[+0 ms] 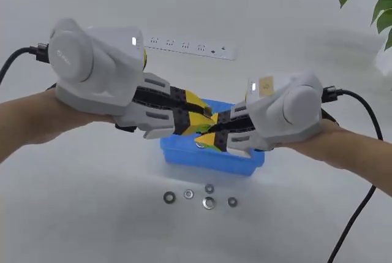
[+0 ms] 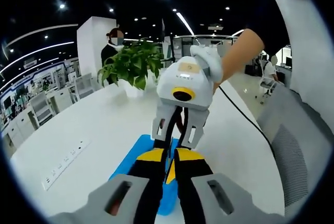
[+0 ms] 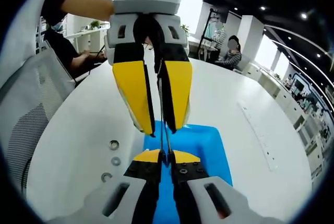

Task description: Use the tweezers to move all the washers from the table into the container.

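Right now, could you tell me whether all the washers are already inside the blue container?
No, five washers lie on the table in front of the container.

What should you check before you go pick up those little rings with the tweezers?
1. Tweezers held by the right tool: ok, its jaws are closed on them.
2. Left tool clear of the tweezers: cannot tell; they run between its jaws.
3. Washers to pick: ok, five lie on the table in front of the container.
4. Blue container open and close by: ok.
5. Tweezer tips free to pinch: cannot tell.
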Demonstrator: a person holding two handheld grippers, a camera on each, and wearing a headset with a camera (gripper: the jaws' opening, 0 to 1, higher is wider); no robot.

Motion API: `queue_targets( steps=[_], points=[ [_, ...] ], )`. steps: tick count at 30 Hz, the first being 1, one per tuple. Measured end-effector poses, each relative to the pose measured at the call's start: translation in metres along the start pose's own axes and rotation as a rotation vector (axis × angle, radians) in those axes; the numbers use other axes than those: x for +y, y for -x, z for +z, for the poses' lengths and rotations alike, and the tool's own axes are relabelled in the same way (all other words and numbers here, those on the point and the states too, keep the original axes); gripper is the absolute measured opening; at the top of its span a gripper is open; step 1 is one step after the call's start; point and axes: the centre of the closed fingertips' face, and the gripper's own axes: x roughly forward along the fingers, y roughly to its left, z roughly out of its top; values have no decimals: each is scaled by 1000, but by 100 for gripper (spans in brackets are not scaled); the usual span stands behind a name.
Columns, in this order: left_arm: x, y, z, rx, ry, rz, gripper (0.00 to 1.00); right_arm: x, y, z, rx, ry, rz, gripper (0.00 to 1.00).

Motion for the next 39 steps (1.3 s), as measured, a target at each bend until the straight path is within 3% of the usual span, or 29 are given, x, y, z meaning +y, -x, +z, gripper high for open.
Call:
queue_targets(
  steps=[4,7,9,13,17,24,28,34,39],
  points=[
    [-2,0,0,5,-20,1,7,3,0,0,4,8,5,8],
    [-3,1,5,-25,-41,11,7,2,4,3,-2,18,-2,8],
    [-2,2,7,-15,-86,21,6,3,6,4,-1,29,-8,8],
    [-3,2,9,-3,-113,23,6,1,8,5,7,50,-34,10],
    [-4,4,12,3,-118,31,6,3,10,7,4,50,-35,12],
    [-2,15,18,-2,-114,55,6,-7,24,13,-16,46,-102,23],
    [-4,26,29,-44,-86,62,6,-8,38,11,-10,48,-150,28],
    [-12,41,30,-40,-96,72,6,7,59,9,-22,13,-174,36],
    [-26,53,25,-61,-53,88,6,24,73,3,-42,-59,-195,48]
  ],
)
